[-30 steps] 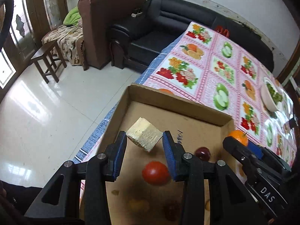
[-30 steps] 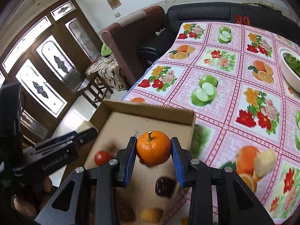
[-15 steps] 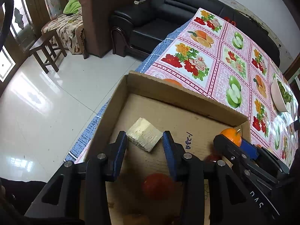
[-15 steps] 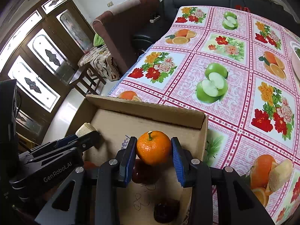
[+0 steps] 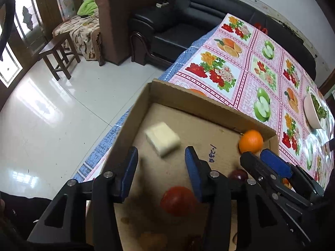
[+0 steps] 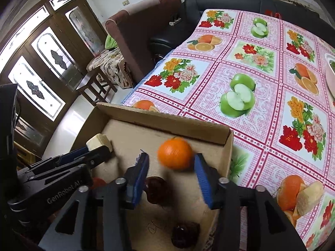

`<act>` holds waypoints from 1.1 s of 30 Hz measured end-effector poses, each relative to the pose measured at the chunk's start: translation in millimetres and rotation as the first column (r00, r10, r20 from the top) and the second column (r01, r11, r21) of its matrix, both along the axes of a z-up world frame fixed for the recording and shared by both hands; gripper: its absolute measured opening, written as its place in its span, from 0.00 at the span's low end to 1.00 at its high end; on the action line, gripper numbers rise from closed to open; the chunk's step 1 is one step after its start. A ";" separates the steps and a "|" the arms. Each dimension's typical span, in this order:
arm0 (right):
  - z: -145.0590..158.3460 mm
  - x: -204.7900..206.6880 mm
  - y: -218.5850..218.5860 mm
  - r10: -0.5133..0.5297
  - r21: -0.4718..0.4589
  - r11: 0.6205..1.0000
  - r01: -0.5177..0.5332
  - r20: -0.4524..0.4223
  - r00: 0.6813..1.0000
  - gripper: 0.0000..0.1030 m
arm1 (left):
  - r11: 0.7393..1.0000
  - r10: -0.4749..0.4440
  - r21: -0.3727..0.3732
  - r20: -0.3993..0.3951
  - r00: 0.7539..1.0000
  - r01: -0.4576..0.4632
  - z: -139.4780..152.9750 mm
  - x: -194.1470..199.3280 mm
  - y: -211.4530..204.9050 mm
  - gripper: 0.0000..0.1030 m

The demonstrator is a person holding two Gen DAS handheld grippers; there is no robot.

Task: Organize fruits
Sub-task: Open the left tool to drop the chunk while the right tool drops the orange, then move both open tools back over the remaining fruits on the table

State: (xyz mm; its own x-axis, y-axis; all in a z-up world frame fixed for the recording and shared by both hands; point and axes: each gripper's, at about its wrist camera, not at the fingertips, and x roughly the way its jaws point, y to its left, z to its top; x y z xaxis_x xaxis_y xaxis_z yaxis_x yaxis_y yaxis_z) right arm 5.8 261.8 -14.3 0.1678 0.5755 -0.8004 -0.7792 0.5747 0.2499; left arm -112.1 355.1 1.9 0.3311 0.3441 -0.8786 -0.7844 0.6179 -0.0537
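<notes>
I see orange (image 6: pixel 175 156) blurred in cardboard box (image 5: pixel 209 106) far corner; pale block (image 5: pixel 162 138) near left wall; tomato (image 5: pixel 178 200) nearer me.

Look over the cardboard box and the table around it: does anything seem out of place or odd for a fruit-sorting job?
Yes. A pale, blocky yellowish chunk lies in the cardboard box among round fruit such as the orange and red fruit; it looks unlike whole fruit. A similar pale chunk sits outside on the tablecloth, still unsorted.
</notes>
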 end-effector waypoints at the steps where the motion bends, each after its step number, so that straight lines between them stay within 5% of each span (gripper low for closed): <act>1: 2.0 -1.0 -2.3 0.000 0.002 1.000 0.000 0.003 1.000 0.50 | 1.000 0.002 0.015 0.007 1.000 -0.002 3.1 -2.6 -3.9 0.44; 14: 31.4 -23.4 -80.2 -0.026 0.122 0.992 0.024 0.014 1.000 0.50 | 0.990 -0.044 0.140 0.105 0.994 0.029 44.7 -27.8 -72.3 0.49; 33: 26.9 -13.4 -235.2 -0.231 0.174 0.957 0.233 -0.034 0.972 0.53 | 0.971 -0.184 0.178 0.130 0.974 0.160 67.4 -12.8 -156.8 0.50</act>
